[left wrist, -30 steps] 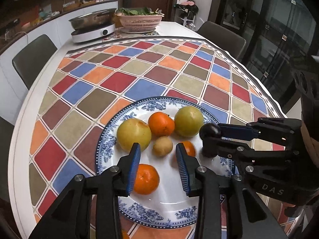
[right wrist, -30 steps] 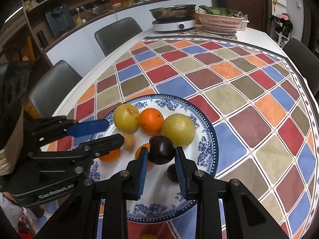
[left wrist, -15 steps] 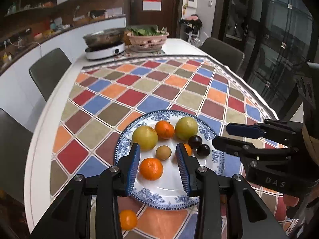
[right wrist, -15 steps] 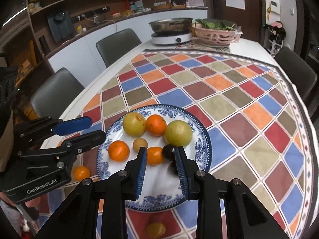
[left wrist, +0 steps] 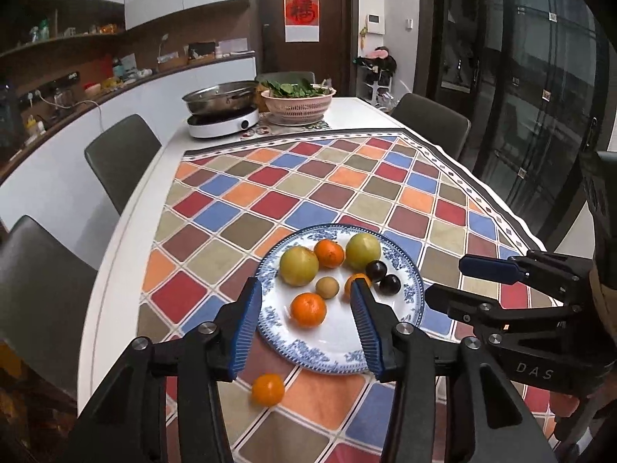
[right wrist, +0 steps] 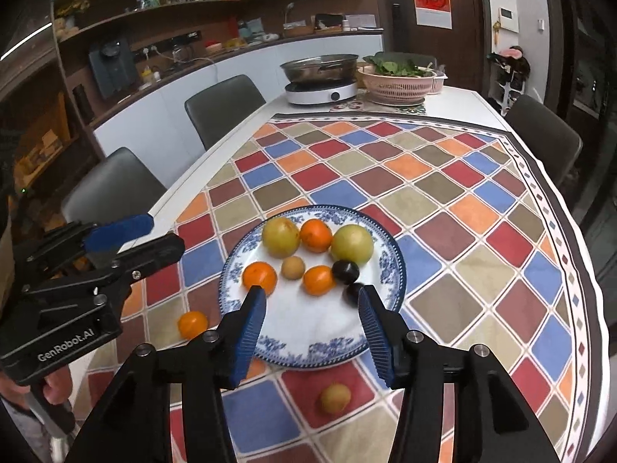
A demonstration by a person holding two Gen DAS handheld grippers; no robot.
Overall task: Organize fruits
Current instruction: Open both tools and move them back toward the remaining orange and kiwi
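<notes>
A blue-and-white plate (left wrist: 339, 351) (right wrist: 308, 328) on the checked tablecloth holds two yellow-green fruits (left wrist: 299, 265), several oranges (left wrist: 308, 309), a small tan fruit (left wrist: 327, 287) and two dark plums (left wrist: 376, 270) (right wrist: 346, 271). One orange (left wrist: 267, 389) (right wrist: 193, 324) lies loose on the cloth left of the plate. A small yellow fruit (right wrist: 335, 397) lies in front of it. My left gripper (left wrist: 304, 289) (right wrist: 166, 233) and right gripper (right wrist: 311, 293) (left wrist: 447, 279) hover above the near side of the plate. Their jaws are opening, with nothing gripped between them.
At the far end of the table stand a pan on a white induction cooker (left wrist: 221, 121) and a pink basket of greens (left wrist: 297, 104). Grey chairs (left wrist: 119, 154) line both long sides. The table's white left edge (left wrist: 112, 270) is close to the plate.
Both grippers have drawn back and up from the plate. The right one let go of a dark plum, which now lies on the plate. Both pairs of jaws have widened.
</notes>
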